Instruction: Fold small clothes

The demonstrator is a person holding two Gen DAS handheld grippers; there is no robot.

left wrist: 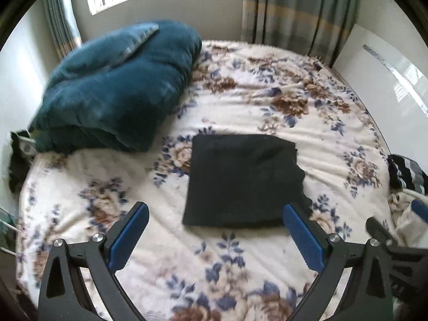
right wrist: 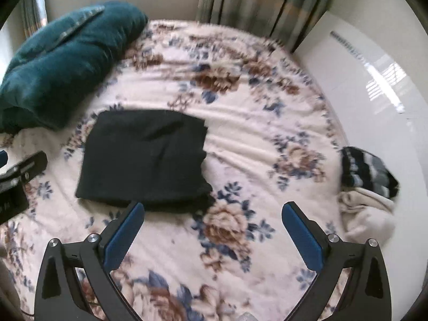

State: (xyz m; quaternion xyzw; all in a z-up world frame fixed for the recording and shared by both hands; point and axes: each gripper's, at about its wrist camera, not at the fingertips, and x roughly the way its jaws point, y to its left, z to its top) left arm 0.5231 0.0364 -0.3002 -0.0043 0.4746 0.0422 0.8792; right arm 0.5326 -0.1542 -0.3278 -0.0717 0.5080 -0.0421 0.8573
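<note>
Black garment [left wrist: 243,182] looks folded, lying flat on the floral blanket [left wrist: 240,101].
Both grippers, left gripper [left wrist: 215,215] and right gripper [right wrist: 212,215], spread and holding nothing; striped and cream clothes [right wrist: 366,192] wait at the right.

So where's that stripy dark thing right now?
The striped garment lies at the bed's right edge, by the white wall, against a cream cloth, well right of the folded black garment.

Floral bedspread [left wrist: 240,101] over the bed, teal quilt [left wrist: 115,85] bundled at far left corner, striped curtain [left wrist: 299,8] behind, white cabinet [left wrist: 388,80] along right side.
</note>
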